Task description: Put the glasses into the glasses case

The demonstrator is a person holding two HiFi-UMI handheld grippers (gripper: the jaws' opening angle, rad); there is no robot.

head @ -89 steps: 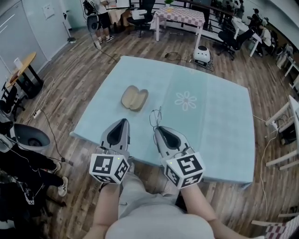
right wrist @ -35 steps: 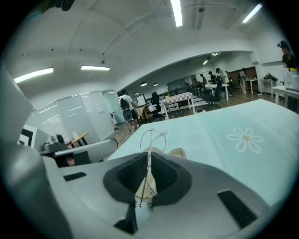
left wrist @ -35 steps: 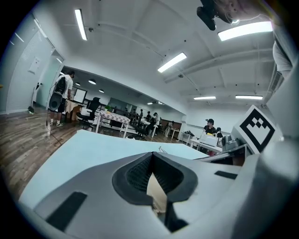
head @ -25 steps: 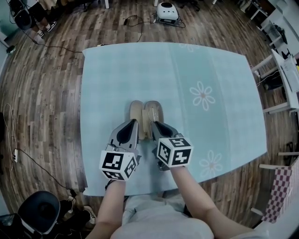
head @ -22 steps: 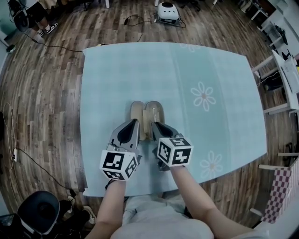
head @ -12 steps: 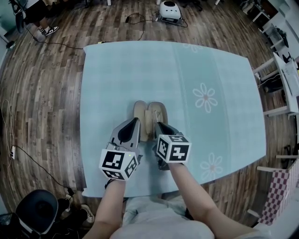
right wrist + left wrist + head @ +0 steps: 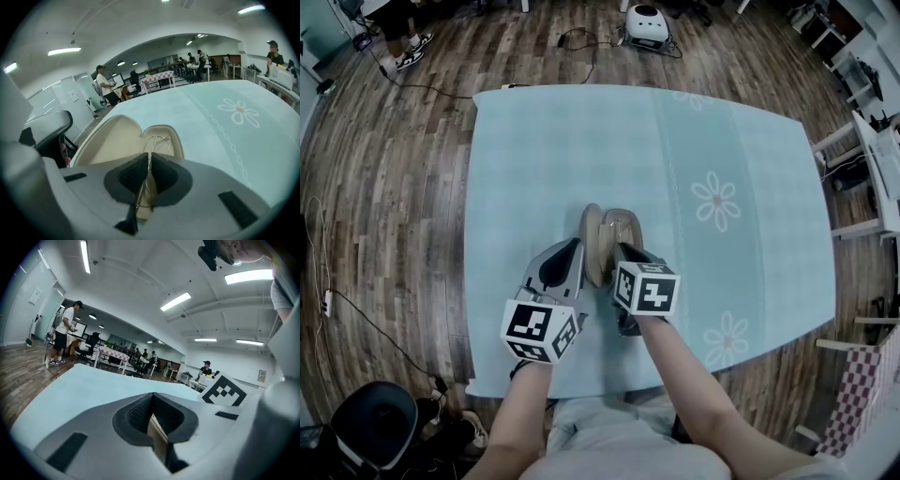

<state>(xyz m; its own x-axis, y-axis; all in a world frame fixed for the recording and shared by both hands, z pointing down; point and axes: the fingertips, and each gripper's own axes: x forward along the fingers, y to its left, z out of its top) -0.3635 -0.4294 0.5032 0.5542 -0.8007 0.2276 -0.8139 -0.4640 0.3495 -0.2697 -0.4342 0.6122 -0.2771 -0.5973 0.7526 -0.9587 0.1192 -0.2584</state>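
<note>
A beige glasses case lies open on the teal tablecloth just ahead of both grippers. Its left half stands tilted up on edge, and my left gripper is shut on that half's rim. My right gripper is shut on thin wire-framed glasses, which hang over the case's right half. In the right gripper view the raised half leans to the left of the glasses. The left gripper and right gripper each show their jaws pressed together.
White flower prints mark the cloth to the right. The table's near edge runs just behind the grippers. On the wood floor are a white device beyond the far edge, a standing person at far left, and a dark chair.
The case's left half has swung up from lying flat to standing on edge, held by the left gripper. The right gripper has stayed over the right half with the glasses.
</note>
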